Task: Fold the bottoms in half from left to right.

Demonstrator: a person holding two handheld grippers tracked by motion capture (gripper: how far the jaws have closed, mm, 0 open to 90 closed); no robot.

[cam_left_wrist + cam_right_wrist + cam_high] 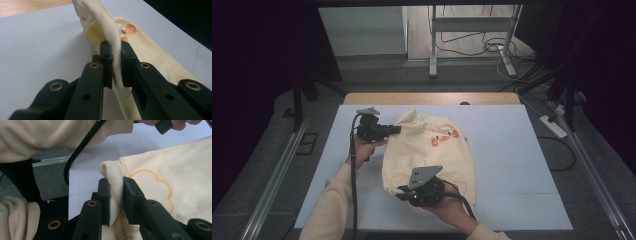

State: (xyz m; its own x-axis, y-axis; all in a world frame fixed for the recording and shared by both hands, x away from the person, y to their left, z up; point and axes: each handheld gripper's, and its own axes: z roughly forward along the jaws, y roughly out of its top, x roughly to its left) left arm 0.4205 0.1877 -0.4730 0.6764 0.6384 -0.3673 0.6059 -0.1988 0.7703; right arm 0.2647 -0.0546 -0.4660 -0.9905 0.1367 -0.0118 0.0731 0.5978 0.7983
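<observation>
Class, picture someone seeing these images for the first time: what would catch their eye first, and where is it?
First, the pale yellow garment lying on the white table cover, with orange motifs near its far end. Next, both tongs pinch it: the left tongs grip a raised fold at its far left edge, and the right tongs clamp the ribbed hem at the near end.

Garment (432, 150): pale cream cloth, soft and matt, smooth knit over the body. Ribbed, coarser knit at the hem band (113, 195), at 12 o'clock from the right gripper's own tips. Orange stitched cloud outline (160, 186), slightly glossy thread. 2 orange patches (130, 29), flat finish, with a small metal-looking stud (123, 31) between them.

Left gripper (116, 63) and right gripper (116, 197): black matt plastic jaws, brass-coloured metal inserts; grey plate (424, 176), dull.

Table cover (512, 150): pale, smooth, matt sheet. Table edge (432, 98) at 12 o'clock: wood, satin.

Sleeve (329, 210): cream fleece-like cloth.
</observation>
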